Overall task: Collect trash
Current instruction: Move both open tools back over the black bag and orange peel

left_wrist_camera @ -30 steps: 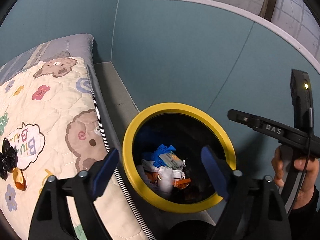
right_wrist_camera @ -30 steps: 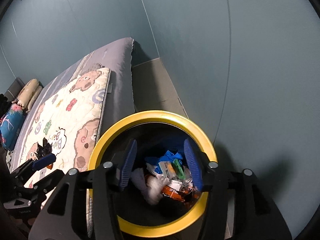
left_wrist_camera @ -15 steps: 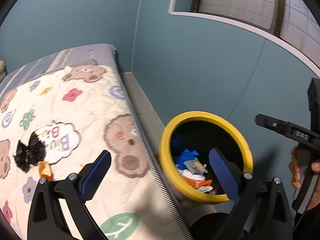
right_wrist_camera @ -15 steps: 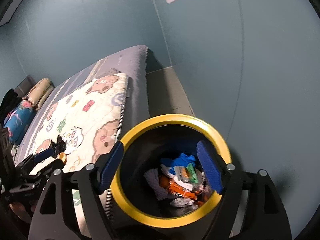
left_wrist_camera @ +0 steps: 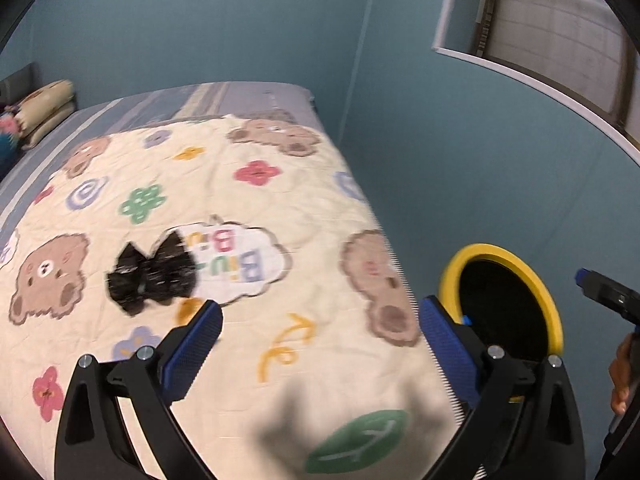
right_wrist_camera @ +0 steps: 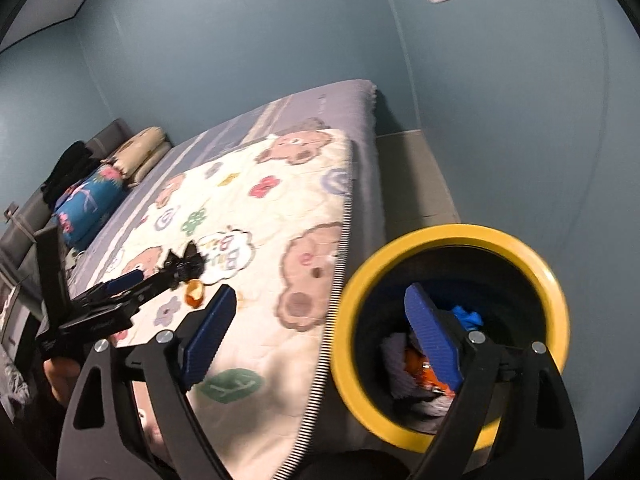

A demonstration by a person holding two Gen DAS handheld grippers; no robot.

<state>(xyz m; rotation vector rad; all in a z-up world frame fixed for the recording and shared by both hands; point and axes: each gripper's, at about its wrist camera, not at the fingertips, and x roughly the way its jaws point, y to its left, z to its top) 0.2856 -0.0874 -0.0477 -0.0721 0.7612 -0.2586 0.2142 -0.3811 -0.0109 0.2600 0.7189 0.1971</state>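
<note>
A crumpled black wrapper (left_wrist_camera: pixel 152 276) and a small orange scrap (left_wrist_camera: pixel 188 308) lie on the bear-print quilt (left_wrist_camera: pixel 280 160). My left gripper (left_wrist_camera: pixel 320 320) hangs open over the quilt, just right of and nearer than both, holding nothing. The yellow-rimmed black bin (right_wrist_camera: pixel 348 320) stands on the floor by the bed's edge, with trash (right_wrist_camera: pixel 424 372) and a blue glove (right_wrist_camera: pixel 466 316) inside. My right gripper (right_wrist_camera: pixel 320 300) is opening, with nothing between its jaws; one finger is over the bin, the other over the quilt. In the right wrist view the left gripper (right_wrist_camera: pixel 152 276) reaches toward the wrapper (right_wrist_camera: pixel 188 262).
Pillows (right_wrist_camera: pixel 144 152) and a blue patterned cushion (right_wrist_camera: pixel 88 204) lie at the bed's far end. Teal walls close in behind and to the right, with a window (left_wrist_camera: pixel 560 12) high up. A strip of grey floor (right_wrist_camera: pixel 412 176) runs between bed and wall.
Both views have swung left, from over the bin onto the bed. The right jaws have spread wider. The left gripper has come closer to the black wrapper.
</note>
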